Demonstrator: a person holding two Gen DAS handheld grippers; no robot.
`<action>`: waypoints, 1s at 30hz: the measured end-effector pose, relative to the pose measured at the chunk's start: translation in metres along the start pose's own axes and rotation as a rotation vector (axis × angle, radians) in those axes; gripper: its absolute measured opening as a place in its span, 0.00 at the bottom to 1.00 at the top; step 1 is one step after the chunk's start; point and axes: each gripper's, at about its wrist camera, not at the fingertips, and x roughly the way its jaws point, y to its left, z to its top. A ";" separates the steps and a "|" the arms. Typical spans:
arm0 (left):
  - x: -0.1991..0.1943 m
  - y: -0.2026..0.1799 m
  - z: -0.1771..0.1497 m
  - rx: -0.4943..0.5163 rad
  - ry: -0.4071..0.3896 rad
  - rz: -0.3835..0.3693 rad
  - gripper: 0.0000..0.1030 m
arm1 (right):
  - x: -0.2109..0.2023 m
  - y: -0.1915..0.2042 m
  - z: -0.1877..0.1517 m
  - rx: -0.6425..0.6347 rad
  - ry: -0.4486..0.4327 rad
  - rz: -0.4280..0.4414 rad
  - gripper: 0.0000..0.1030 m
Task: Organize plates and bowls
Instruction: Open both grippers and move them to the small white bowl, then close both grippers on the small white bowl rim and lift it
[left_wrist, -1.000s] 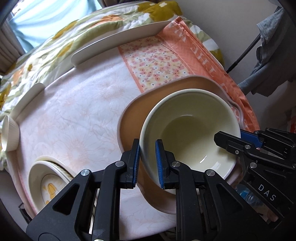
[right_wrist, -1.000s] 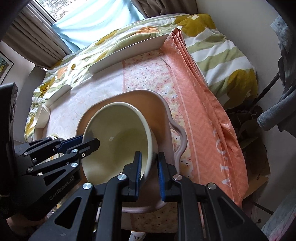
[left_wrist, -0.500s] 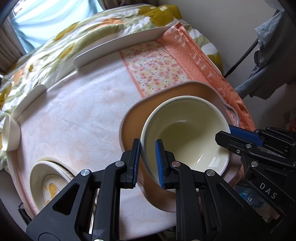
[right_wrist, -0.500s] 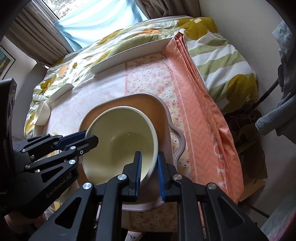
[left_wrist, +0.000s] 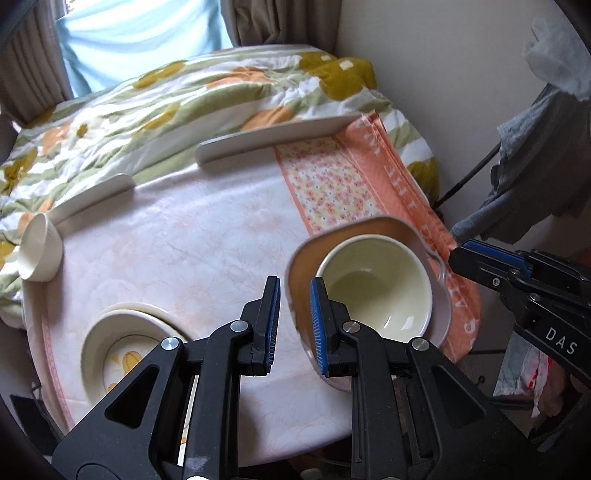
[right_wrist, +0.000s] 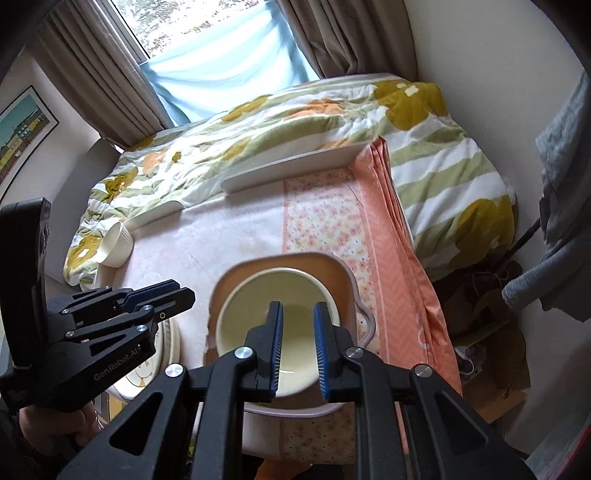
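A: Counter (left_wrist: 207, 236) under floral cloth — where's the bowl?
B: Cream bowl (left_wrist: 373, 286) sits in the pink dish (right_wrist: 334, 275). My left gripper (left_wrist: 293, 321) and right gripper (right_wrist: 298, 349) are both nearly closed, holding nothing.

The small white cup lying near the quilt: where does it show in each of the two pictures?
Left wrist view: small white cup at far left, tipped on its side at the table's edge.
Right wrist view: cup left of centre, above the left tool.
Shared landmark: the big cream bowl.

Floral quilt (right_wrist: 295, 122), curtains (right_wrist: 92, 74), framed picture (right_wrist: 22, 129), peach tablecloth (left_wrist: 177, 236)
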 end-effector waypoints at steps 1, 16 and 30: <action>-0.011 0.006 0.001 -0.018 -0.024 0.005 0.14 | -0.005 0.005 0.004 -0.018 -0.014 0.007 0.15; -0.144 0.167 -0.043 -0.484 -0.354 0.219 0.99 | -0.022 0.149 0.066 -0.459 -0.194 0.196 0.99; -0.093 0.362 -0.091 -0.928 -0.275 0.085 0.90 | 0.127 0.317 0.144 -0.568 0.131 0.347 0.99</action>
